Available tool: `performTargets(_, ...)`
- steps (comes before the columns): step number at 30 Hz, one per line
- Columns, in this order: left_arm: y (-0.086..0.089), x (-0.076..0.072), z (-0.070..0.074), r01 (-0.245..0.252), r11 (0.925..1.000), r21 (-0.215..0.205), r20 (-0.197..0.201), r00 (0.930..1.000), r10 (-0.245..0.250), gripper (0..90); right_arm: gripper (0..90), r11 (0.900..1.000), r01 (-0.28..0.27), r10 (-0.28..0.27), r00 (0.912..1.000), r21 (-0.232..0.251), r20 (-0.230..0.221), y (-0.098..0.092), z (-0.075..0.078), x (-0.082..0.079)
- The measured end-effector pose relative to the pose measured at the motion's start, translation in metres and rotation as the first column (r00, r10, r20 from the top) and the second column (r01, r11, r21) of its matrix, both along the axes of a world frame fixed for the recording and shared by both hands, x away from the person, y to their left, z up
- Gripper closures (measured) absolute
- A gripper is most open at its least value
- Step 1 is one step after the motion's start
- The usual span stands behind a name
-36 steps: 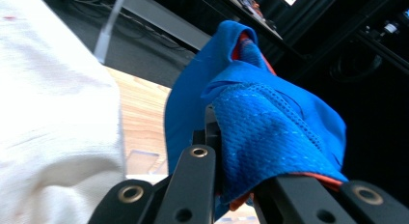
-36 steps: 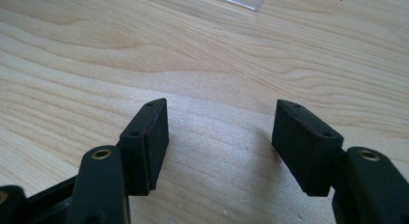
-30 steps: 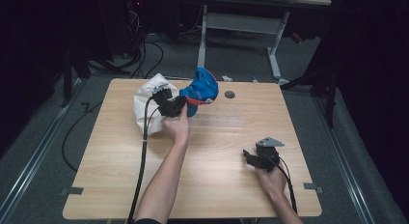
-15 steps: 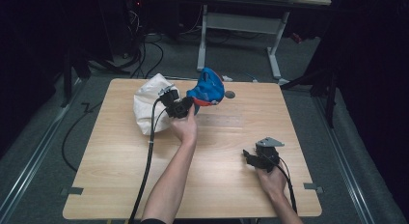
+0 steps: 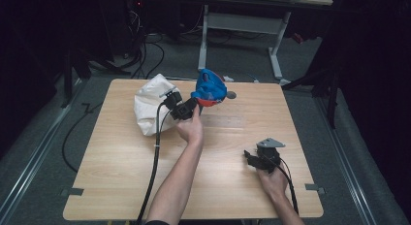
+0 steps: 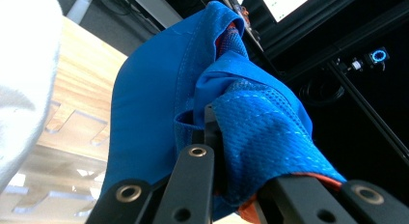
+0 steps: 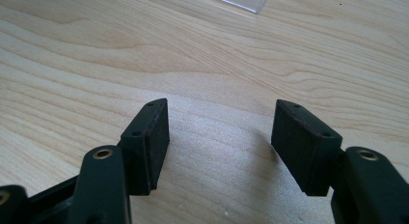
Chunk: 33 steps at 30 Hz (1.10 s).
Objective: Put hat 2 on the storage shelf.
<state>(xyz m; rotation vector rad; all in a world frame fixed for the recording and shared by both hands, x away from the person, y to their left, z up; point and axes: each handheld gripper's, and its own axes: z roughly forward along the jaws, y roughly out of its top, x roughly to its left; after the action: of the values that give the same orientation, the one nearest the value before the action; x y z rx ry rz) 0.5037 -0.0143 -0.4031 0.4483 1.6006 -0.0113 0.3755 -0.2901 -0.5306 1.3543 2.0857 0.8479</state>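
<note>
Two claws are at work, and just one is busy. The left claw (image 5: 190, 106) is clamped tight on a fold of the blue cloth (image 5: 209, 87), a mesh garment with orange trim, and holds it up at the far edge of the counter (image 5: 121, 186), just beside the white bag (image 5: 148, 108). Over the last second the cloth has travelled from close against the bag's mouth to a spot further right and clear of it, hanging from the jaws instead of resting on the wood. That suggests it is now free of the bag and ready to be carried or laid out. The left claw view shows the fabric (image 6: 251, 118) bunched between the pads. The right claw (image 5: 252, 158) rests near the front right, jaws wide apart and empty over bare wood.
</note>
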Motion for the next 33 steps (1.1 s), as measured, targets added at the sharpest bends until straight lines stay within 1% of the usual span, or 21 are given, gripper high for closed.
performTargets(2,0.002,-0.001,-0.005,-0.006,1.0,0.004,0.0,1.0,0.006,87.6,38.6,1.0,0.0,0.0,1.0,0.0,0.0,0.0,0.0,0.0)
performTargets(3,0.003,-0.002,-0.008,-0.008,0.9999,0.013,0.002,1.0,0.008,87.6,38.6,1.0,0.0,0.0,1.0,-0.001,0.001,0.0,0.0,0.0)
performTargets(7,0.004,-0.004,-0.013,0.002,0.9974,0.072,0.034,0.9994,-0.004,87.4,38.6,1.0,-0.001,0.001,1.0,-0.003,0.003,0.001,0.0,0.0)
performTargets(10,0.007,-0.004,-0.016,0.002,0.9933,0.116,0.036,0.9993,-0.007,86.6,38.6,1.0,-0.002,0.002,1.0,-0.002,0.002,0.001,0.0,0.0)
performTargets(11,0.008,-0.003,-0.018,0.005,0.9903,0.139,0.036,0.9993,-0.01,86.0,38.6,1.0,-0.002,0.002,1.0,-0.003,0.003,0.001,0.0,0.0)
performTargets(12,0.009,-0.003,-0.02,0.012,0.9858,0.168,0.032,0.9993,-0.018,85.3,38.6,1.0,-0.001,0.001,1.0,-0.002,0.002,0.001,0.0,0.0)
performTargets(13,0.009,-0.003,-0.022,0.017,0.9829,0.183,0.027,0.9994,-0.022,84.5,38.6,1.0,0.0,0.0,1.0,-0.002,0.001,0.001,0.0,0.0)
performTargets(15,0.009,-0.003,-0.027,0.026,0.9743,0.224,0.016,0.9994,-0.03,83.2,38.6,1.0,0.0,0.0,1.0,-0.002,0.002,0.001,0.0,0.0)
performTargets(16,0.009,-0.003,-0.028,0.024,0.973,0.23,0.015,0.9995,-0.028,82.4,38.6,1.0,0.0,0.0,1.0,-0.002,0.002,0.001,0.0,0.0)
performTargets(17,0.01,-0.003,-0.03,0.022,0.9694,0.244,0.019,0.9994,-0.028,81.6,38.6,1.0,0.0,0.0,1.0,-0.001,0.001,0.001,0.0,0.0)
performTargets(18,0.011,-0.003,-0.03,0.02,0.9642,0.264,0.021,0.9994,-0.026,80.8,38.6,1.0,0.0,0.0,1.0,-0.002,0.002,0.001,0.0,0.0)
performTargets(19,0.011,-0.003,-0.031,0.016,0.9611,0.276,0.025,0.9994,-0.024,80.6,38.6,1.0,0.0,0.0,1.0,-0.001,0.001,0.001,0.0,0.0)
performTargets(21,0.014,-0.003,-0.032,0.021,0.9547,0.297,0.02,0.9994,-0.029,78.8,38.6,1.0,0.0,0.0,1.0,-0.001,0.001,0.001,0.0,0.0)
performTargets(22,0.014,-0.003,-0.032,0.03,0.9499,0.311,0.015,0.9992,-0.036,75.7,38.6,1.0,0.0,0.0,1.0,-0.001,0.001,0.001,0.0,0.0)
performTargets(23,0.015,-0.004,-0.033,0.035,0.946,0.322,0.015,0.999,-0.041,70.8,38.6,1.0,0.0,0.0,1.0,0.0,0.0,0.0,0.0,0.0)
performTargets(24,0.016,-0.004,-0.033,0.037,0.9431,0.33,0.015,0.9989,-0.044,66.8,38.6,1.0,-0.001,0.001,1.0,0.001,0.0,0.0,0.0,0.0)
performTargets(27,0.016,-0.006,-0.034,0.057,0.9285,0.367,0.015,0.9976,-0.067,55.3,38.6,1.0,-0.001,0.001,1.0,0.003,-0.002,0.0,0.0,0.0)
performTargets(29,0.017,-0.008,-0.035,0.07,0.9191,0.388,0.024,0.9961,-0.086,49.7,38.6,1.0,-0.001,0.001,1.0,0.003,-0.002,0.0,0.0,0.0)
performTargets(30,0.016,-0.01,-0.035,0.074,0.91,0.408,0.031,0.995,-0.095,47.3,38.6,1.0,-0.001,0.001,1.0,0.002,-0.001,0.0,0.0,0.0)
performTargets(32,0.016,-0.013,-0.035,0.083,0.8963,0.435,0.037,0.9932,-0.11,43.8,38.6,1.0,-0.001,0.001,1.0,0.003,-0.002,0.0,0.0,0.0)
performTargets(33,0.016,-0.014,-0.034,0.089,0.8882,0.451,0.04,0.9919,-0.12,42.0,38.6,1.0,-0.001,0.001,1.0,0.003,-0.002,0.0,0.0,0.0)
